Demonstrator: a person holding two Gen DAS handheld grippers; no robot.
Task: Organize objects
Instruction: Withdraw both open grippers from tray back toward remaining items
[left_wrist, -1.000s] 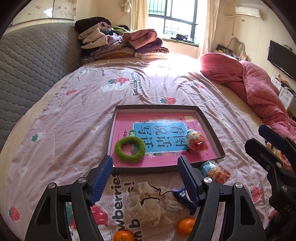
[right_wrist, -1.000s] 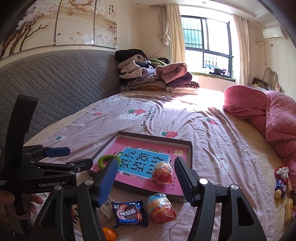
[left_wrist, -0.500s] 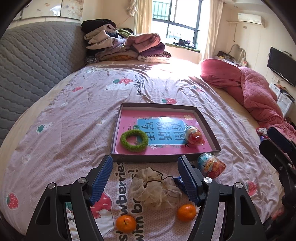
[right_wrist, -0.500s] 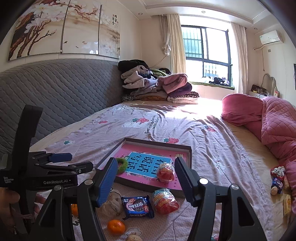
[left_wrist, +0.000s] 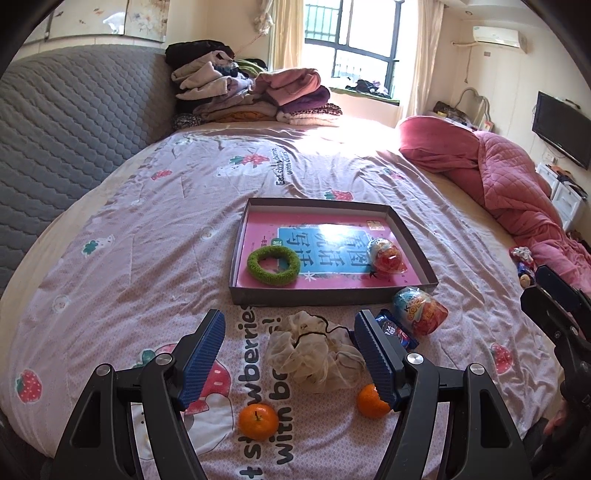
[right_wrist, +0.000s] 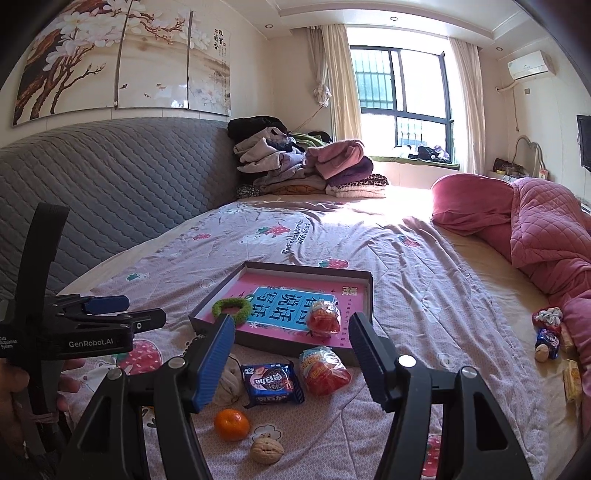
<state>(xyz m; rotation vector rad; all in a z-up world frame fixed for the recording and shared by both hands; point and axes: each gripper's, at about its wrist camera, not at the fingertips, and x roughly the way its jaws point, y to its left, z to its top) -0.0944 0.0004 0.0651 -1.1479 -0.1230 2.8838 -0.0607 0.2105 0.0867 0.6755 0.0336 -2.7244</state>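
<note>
Change since earlier frame: both cameras sit higher and further back from the tray; both oranges and a walnut now show in the near foreground.
Left hand-held gripper (left_wrist: 290, 345): released, jaws spread wide, holding nothing, hovering over the bed (left_wrist: 155, 236) above the beige scrunchie.
Right hand-held gripper (right_wrist: 291, 354): released, jaws wide apart, empty, above the snack packets.
Tray (left_wrist: 332, 295): shallow dark box lying flat on the bed, pink and blue printed sheet inside.
Tray contents: green ring (left_wrist: 273, 264) at the near left; red snack bag (left_wrist: 384, 256) at the near right.
Beige scrunchie (left_wrist: 314, 356): on the bed just in front of the tray, between the left jaws in view.
Blue cookie packet (right_wrist: 271, 382): on the bed in front of the tray, just beside a second red snack bag (right_wrist: 323, 369).
Oranges: one (left_wrist: 258, 421) nearest the camera; another (left_wrist: 371, 400) partly behind the right-side jaw.
Walnut (right_wrist: 266, 450): just beside the orange in the right wrist view.
Far right of bed: small cluster of packets (right_wrist: 550, 336) beside the pink quilt (right_wrist: 546, 229), well apart from the tray.
</note>
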